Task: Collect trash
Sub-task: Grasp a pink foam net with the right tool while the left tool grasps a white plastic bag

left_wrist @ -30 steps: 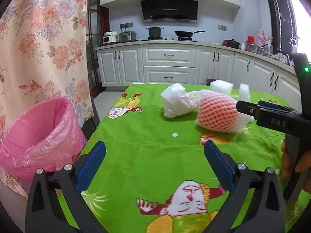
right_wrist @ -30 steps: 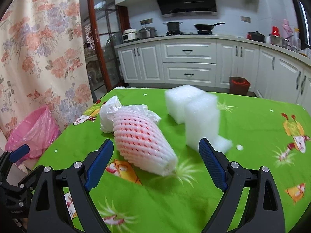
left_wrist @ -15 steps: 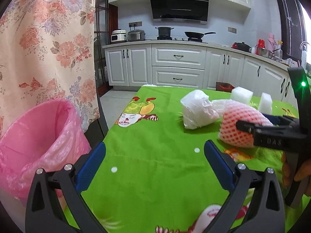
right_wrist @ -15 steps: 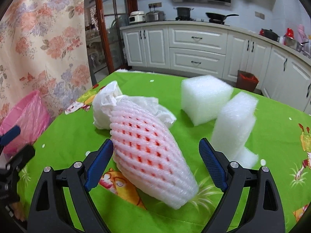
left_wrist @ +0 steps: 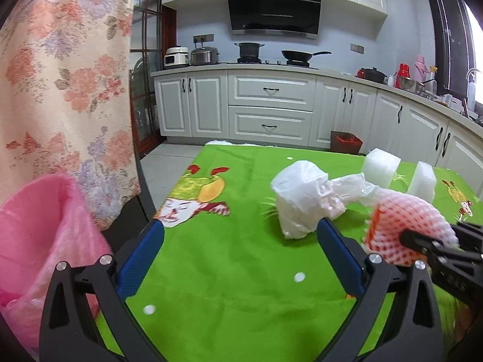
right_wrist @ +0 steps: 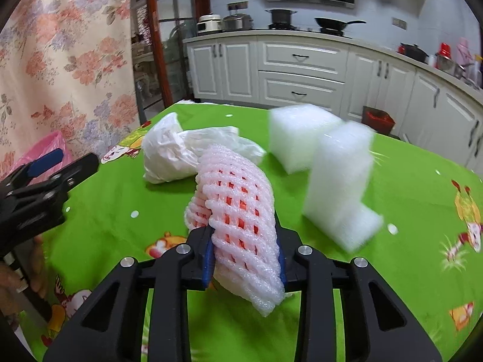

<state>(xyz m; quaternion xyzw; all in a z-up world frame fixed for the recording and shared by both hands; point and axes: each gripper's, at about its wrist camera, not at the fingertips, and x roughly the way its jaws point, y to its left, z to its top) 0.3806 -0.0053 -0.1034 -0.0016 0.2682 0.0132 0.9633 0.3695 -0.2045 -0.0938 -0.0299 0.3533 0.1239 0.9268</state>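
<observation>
Kitchen table's green cartoon tablecloth [right_wrist: 407, 181]: right gripper [right_wrist: 244, 250] closing on pink foam fruit net [right_wrist: 241, 211] mid-table beside white plastic bag [left_wrist: 305, 199], left gripper [left_wrist: 241, 259] open, empty; soft net could squash and slip out before reaching pink-lined bin [left_wrist: 39, 241] off left edge

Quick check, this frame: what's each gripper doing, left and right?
Left gripper: open, nothing between its fingers.
Right gripper: closing, fingers already pressing on the pink foam fruit net.
</observation>
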